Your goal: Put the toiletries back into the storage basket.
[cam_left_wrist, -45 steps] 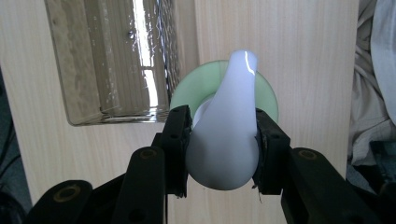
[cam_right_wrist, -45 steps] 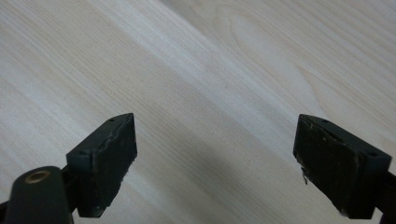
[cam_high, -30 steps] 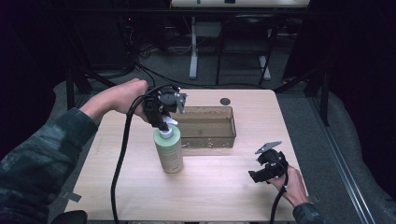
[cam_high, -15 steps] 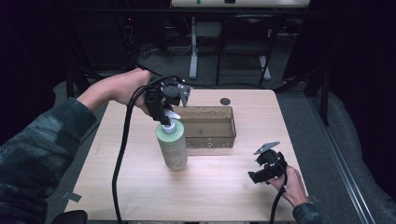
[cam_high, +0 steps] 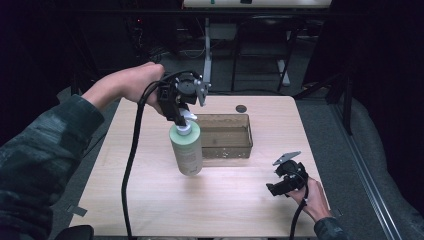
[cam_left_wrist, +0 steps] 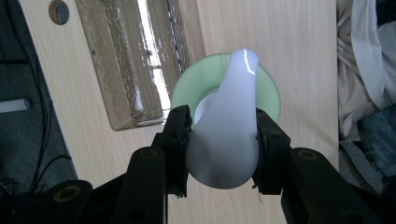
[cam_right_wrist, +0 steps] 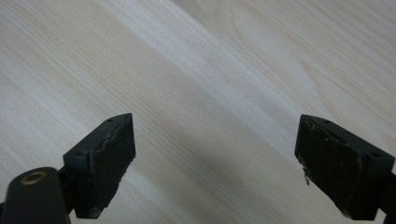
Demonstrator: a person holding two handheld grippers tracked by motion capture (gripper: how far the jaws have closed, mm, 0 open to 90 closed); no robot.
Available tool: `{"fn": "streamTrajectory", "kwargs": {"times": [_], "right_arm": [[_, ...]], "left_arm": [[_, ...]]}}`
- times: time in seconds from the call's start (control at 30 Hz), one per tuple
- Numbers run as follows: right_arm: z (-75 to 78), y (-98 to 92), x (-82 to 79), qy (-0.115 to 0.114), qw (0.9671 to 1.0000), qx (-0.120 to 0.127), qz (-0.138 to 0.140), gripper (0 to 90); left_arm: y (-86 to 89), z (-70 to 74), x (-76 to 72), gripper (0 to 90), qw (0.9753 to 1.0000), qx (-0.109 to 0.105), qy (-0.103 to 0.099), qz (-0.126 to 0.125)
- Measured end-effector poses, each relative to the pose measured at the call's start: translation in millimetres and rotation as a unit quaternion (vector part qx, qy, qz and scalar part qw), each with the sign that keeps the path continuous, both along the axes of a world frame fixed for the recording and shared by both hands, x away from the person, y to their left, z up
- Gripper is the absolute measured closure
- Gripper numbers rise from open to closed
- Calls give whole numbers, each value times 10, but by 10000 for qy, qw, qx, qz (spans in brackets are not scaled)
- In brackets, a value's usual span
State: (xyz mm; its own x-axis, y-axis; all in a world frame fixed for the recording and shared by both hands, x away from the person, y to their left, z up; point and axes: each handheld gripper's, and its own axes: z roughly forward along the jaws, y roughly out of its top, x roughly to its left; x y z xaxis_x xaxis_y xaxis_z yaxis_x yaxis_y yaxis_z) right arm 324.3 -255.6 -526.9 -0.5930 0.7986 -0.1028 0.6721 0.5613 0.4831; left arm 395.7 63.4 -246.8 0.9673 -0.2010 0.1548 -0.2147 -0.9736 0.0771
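Starting nearest us, we see the right gripper (cam_high: 280, 181) low over the table (cam_high: 150, 200), jaws spread wide around nothing. Further in, our left gripper (cam_high: 181, 119) clamps the white pump head (cam_left_wrist: 226, 140) of a green bottle (cam_high: 187, 150), just beside the clear bin (cam_high: 235, 145).

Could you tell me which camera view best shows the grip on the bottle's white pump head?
The left gripper view: its jaws press both sides of the white pump head up close. The high view shows the left hand-held gripper atop the green bottle, contact small. The right gripper view faces the table.
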Motion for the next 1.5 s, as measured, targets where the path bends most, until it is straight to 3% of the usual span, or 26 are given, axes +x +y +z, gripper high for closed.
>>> {"fn": "streamTrajectory", "kwargs": {"times": [0.33, 0.77, 1.5], "right_arm": [[9, -3, -4, 8, 10000, 22, 14, 117], [8, -11, 0, 1, 10000, 19, 0, 116], [12, -13, -8, 8, 10000, 15, 1, 118]], "left_arm": [[6, 154, 77, 629, 9999, 24, -17, 118], [29, 241, 194, 629, 9992, 103, -226, 313], [-22, 378, 417, 629, 9975, 186, -343, 593]]}}
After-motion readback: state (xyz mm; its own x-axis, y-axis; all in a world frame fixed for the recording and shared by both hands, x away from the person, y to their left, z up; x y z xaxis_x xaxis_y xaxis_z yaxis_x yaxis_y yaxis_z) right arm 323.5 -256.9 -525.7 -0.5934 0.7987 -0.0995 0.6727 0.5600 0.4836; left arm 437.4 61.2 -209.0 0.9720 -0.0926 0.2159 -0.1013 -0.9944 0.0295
